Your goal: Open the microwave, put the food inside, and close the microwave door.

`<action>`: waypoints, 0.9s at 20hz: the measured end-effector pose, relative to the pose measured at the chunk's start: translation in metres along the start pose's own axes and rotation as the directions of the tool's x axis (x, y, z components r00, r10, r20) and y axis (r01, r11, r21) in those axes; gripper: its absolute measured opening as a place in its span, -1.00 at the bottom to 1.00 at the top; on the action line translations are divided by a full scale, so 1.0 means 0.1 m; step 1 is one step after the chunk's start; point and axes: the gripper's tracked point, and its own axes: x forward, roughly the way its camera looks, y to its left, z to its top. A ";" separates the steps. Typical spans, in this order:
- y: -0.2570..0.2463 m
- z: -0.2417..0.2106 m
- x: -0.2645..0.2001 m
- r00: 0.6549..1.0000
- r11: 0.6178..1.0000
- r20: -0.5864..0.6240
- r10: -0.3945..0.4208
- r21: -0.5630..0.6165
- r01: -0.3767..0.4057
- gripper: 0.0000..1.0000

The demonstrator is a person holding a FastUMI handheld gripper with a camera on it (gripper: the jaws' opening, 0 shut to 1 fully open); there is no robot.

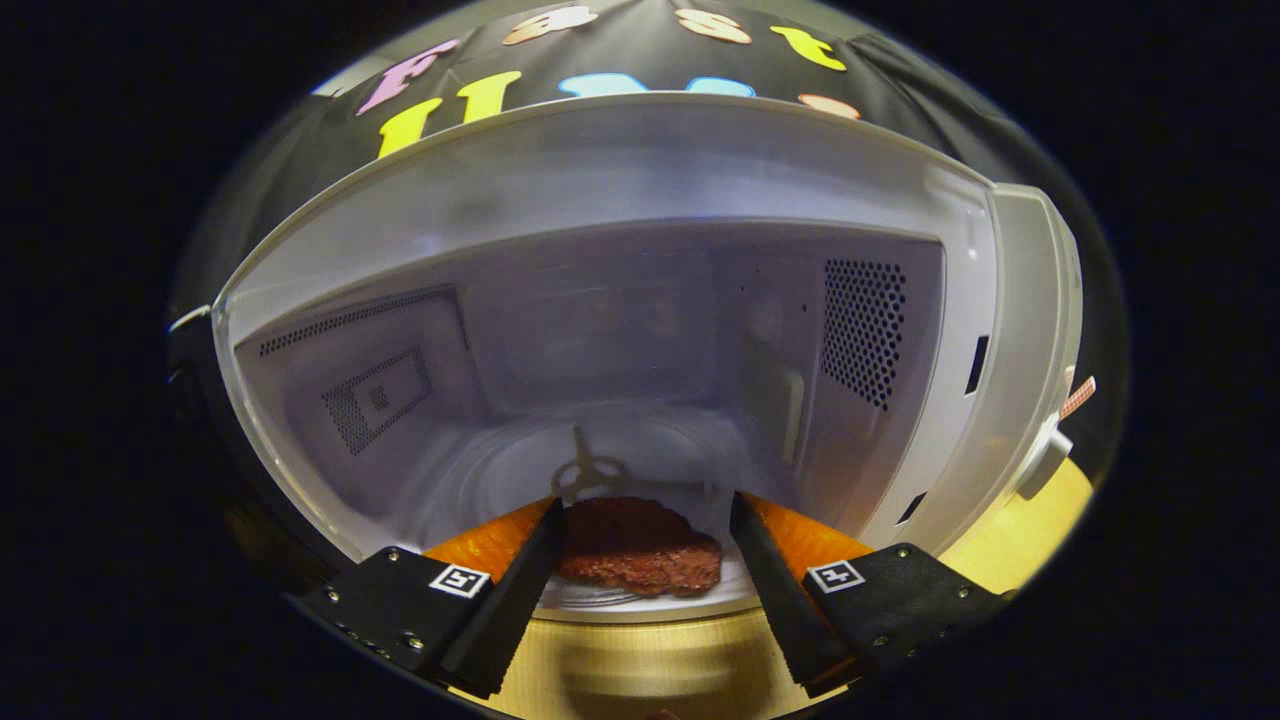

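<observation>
The white microwave [1030, 300] stands with its door swung out to the left, and its cavity [600, 330] is in full view. A brown, flat piece of food [640, 545] lies at the front of the glass turntable [480, 470] inside. My gripper [642, 510] reaches into the opening, open, with the food lying between its two fingers. The left fingertip [545, 530] is right at the food's edge. A small gap shows between the food and the right fingertip [745, 525].
The open door's dark edge [190, 350] is at the far left. The control panel with a knob [1045, 460] runs down the microwave's right side. A wooden tabletop [650, 660] lies under the fingers and in front of the microwave.
</observation>
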 end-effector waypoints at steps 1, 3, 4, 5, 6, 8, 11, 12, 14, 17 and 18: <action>0.01 0.06 -0.04 1.000 1.000 0.018 0.011 -0.005 -0.011 1.00; 0.05 0.18 -0.09 0.998 0.999 0.048 0.035 0.004 -0.035 0.99; 0.06 0.24 -0.13 0.997 0.999 0.058 0.042 0.006 -0.042 0.99; 0.06 0.28 -0.18 0.996 0.999 0.069 0.050 0.003 -0.051 0.99; 0.07 0.32 -0.25 0.996 0.998 0.074 0.056 -0.004 -0.056 1.00; 0.07 0.40 -0.43 0.993 0.998 0.091 0.070 -0.006 -0.070 1.00; 0.08 0.53 -0.83 0.988 0.996 0.125 0.088 -0.012 -0.087 1.00; 0.10 0.57 -0.96 0.986 0.995 0.133 0.095 -0.017 -0.094 1.00; 0.15 0.66 -1.32 0.980 0.993 0.159 0.116 -0.042 -0.111 1.00; 0.29 0.85 -1.83 0.965 0.988 0.211 0.153 -0.065 -0.142 0.99; 0.36 0.89 -1.98 0.960 0.985 0.224 0.171 -0.064 -0.160 0.99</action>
